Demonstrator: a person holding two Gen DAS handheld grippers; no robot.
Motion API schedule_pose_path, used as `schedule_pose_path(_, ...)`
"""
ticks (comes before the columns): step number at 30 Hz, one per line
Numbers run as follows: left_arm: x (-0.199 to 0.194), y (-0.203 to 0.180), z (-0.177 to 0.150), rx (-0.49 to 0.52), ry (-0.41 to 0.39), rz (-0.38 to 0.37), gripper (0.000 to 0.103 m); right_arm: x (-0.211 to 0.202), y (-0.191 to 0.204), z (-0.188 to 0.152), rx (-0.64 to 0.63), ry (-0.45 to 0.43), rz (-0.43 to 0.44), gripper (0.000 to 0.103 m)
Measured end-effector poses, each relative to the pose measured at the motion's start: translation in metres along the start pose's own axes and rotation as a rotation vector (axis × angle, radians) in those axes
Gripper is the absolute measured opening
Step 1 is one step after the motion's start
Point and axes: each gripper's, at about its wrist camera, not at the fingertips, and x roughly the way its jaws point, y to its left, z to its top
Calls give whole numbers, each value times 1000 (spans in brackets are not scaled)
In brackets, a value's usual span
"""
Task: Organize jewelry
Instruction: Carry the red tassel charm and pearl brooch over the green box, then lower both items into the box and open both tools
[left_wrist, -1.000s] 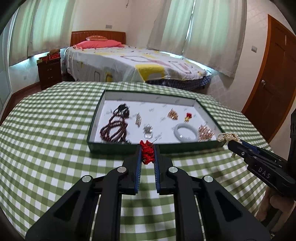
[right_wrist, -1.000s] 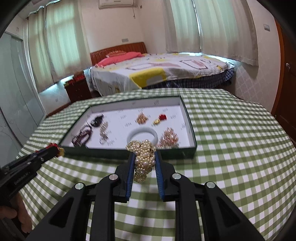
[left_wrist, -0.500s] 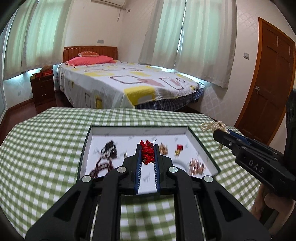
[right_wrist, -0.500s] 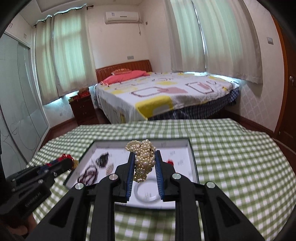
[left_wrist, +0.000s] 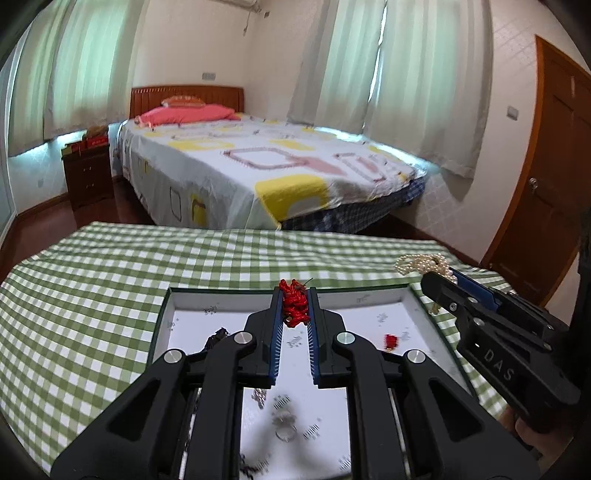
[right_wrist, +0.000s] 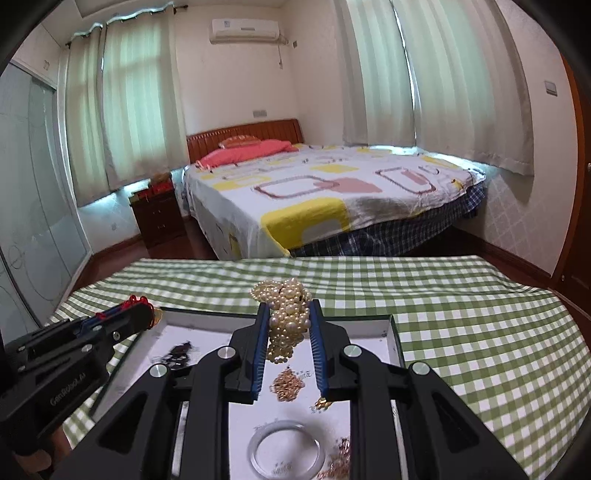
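My left gripper (left_wrist: 294, 295) is shut on a red bead bracelet (left_wrist: 293, 308) and holds it over the white-lined jewelry tray (left_wrist: 192, 301). My right gripper (right_wrist: 288, 312) is shut on a bundle of pearl necklace (right_wrist: 286, 317), also above the tray (right_wrist: 393, 332). Each gripper shows in the other's view: the right gripper (left_wrist: 443, 275) with the pearl necklace (left_wrist: 421, 264) at the tray's right side, the left gripper (right_wrist: 142, 308) at its left. In the tray lie a pale bangle (right_wrist: 286, 450), gold pieces (right_wrist: 288, 382), a ring (left_wrist: 285, 432), a small red piece (left_wrist: 390, 341) and dark beads (right_wrist: 179, 352).
The tray sits on a round table with a green checked cloth (left_wrist: 92, 295). Behind it stand a bed (left_wrist: 258, 166), a dark nightstand (left_wrist: 88, 173) and a wooden door (left_wrist: 554, 166).
Both grippers have moved forward from the tray's near edge to above its inside, each still holding its jewelry. The cameras now point more level, toward the bed.
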Motion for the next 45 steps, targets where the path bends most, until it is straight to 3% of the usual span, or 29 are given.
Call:
schedule_pose_path(15, 97, 21, -2, -35, 262, 46, 12, 76, -12, -8, -10, 217, -24, 22)
schedule_pose_path(28, 126, 15, -5, 15, 361, 65, 12, 111, -19, -12, -14, 368, -40, 22)
schedule_pose_path(36, 132, 15, -5, 14, 387, 61, 13, 115, -21, -13, -6, 394, -44, 24)
schedule_pose_path(38, 132, 15, -5, 7, 390, 60, 19, 116, -22, -13, 4, 396, -45, 25)
schedule_pose_path(41, 134, 15, -6, -4, 393, 61, 31, 116, -23, -11, 8, 394, -49, 41)
schedule_pose_path(43, 133, 15, -6, -4, 392, 62, 36, 115, -22, -11, 1, 388, -53, 43)
schedule_pose_path(45, 132, 14, -6, -2, 385, 69, 48, 114, -21, -11, -5, 383, -55, 44)
